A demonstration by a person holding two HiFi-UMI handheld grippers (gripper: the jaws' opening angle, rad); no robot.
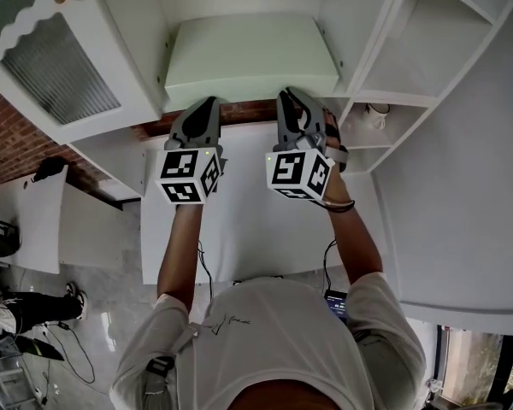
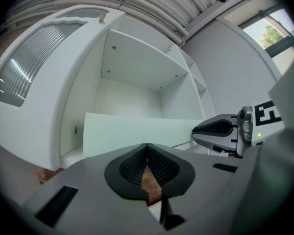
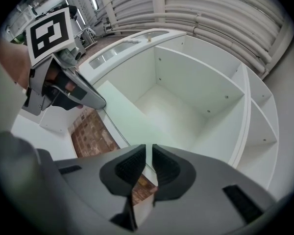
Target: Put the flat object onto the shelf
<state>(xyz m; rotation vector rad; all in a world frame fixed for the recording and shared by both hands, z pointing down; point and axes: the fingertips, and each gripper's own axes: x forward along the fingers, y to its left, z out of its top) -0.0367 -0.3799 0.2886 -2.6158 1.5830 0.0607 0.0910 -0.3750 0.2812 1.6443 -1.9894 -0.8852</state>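
Flat panel [image 1: 248, 54], pale green: thin, rigid-looking sheet with a smooth face. Judged light but wide, so it is likely to twist or swing if you grip one corner only, and slick enough to slide between the pads. Best hold is on the near long edge at two spread points, one per gripper, with pads well onto the face.

Position: it lies directly ahead of both grippers, reaching away from your jaws into the open shelf [image 1: 137, 32] compartment. Its near edge is right at the fingertips and its far edge is deep inside. The broad face is visible from above, so it sits flat or nearly so.

Right gripper [image 3: 148, 148]: jaws drawn almost together with a narrow slit between them. The panel's near edge runs straight into that slit, which reads as a pinch on the edge.

Left gripper [image 2: 147, 146]: jaws pressed together, tips meeting with no gap visible. The panel's edge sits just beyond the tips. You cannot tell whether the tips touch it, and nothing shows between the pads.

The two grippers sit side by side, with the panel spanning past both.
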